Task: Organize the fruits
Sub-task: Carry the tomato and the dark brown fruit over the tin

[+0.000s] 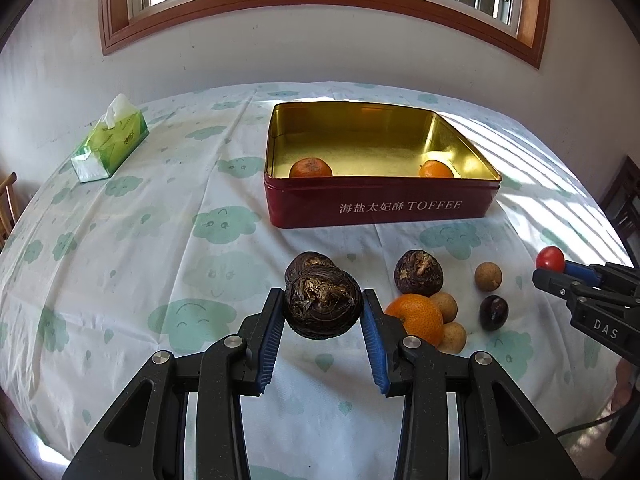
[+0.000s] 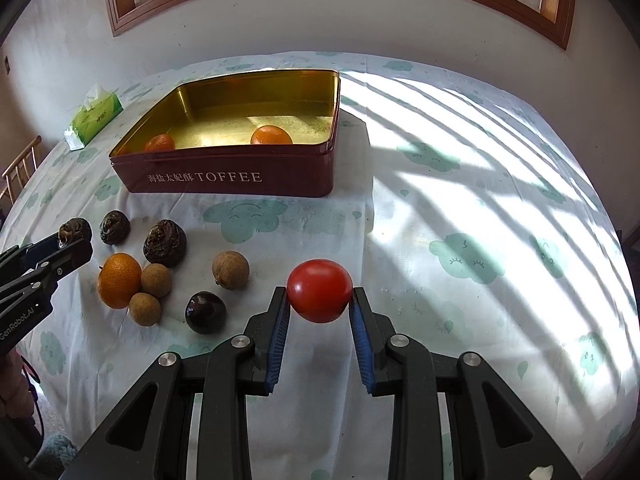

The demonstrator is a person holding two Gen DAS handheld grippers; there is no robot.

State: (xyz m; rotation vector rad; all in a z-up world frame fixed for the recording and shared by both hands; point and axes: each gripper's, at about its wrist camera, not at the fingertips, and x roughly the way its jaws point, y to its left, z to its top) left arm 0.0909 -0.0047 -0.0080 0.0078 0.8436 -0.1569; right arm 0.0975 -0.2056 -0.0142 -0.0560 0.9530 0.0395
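The left gripper pinches a dark brown water chestnut between its blue pads, held above the tablecloth near the table's front edge; the chestnut's tufted crown faces the camera, and it looks slightly wider than tall. The right gripper pinches a red cherry tomato, lifted over the cloth right of the loose fruit; the tomato is nearly round, so no long axis can be told.

The red toffee tin sits open toward the table's far side, its long lettered wall facing the grippers. Two oranges lie inside against that near wall: one by the left corner, one by the right.

In front of the tin, on the cloth, lie two more water chestnuts, an orange touching two longans, a third longan apart, and a dark glossy round fruit. A green tissue pack lies by the far left edge.
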